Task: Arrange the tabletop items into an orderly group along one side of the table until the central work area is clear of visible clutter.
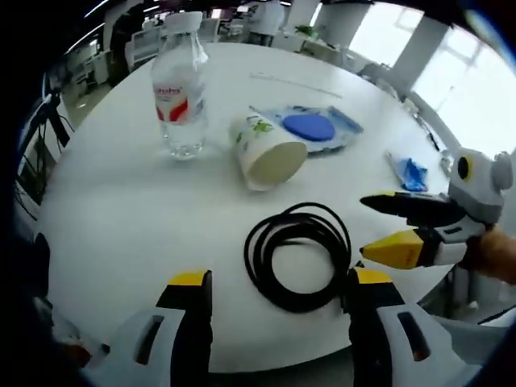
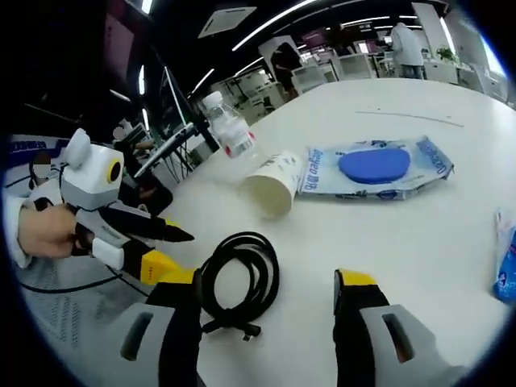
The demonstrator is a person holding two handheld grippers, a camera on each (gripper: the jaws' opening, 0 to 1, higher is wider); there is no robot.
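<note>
Both claws hang released over the white table (image 1: 121,226). The left claw (image 1: 278,302) frames the coiled cable (image 1: 298,254); cup (image 1: 266,149) at 12 o'clock, bottle (image 1: 179,89) at 11. The right claw (image 2: 266,300) hovers beside it.

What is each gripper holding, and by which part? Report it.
Nothing is held. The left gripper and the right gripper are both open, each with its jaws either side of the coiled black cable lying on the table, not gripping it.

Both views near — share cable (image 1: 298,256).
</note>
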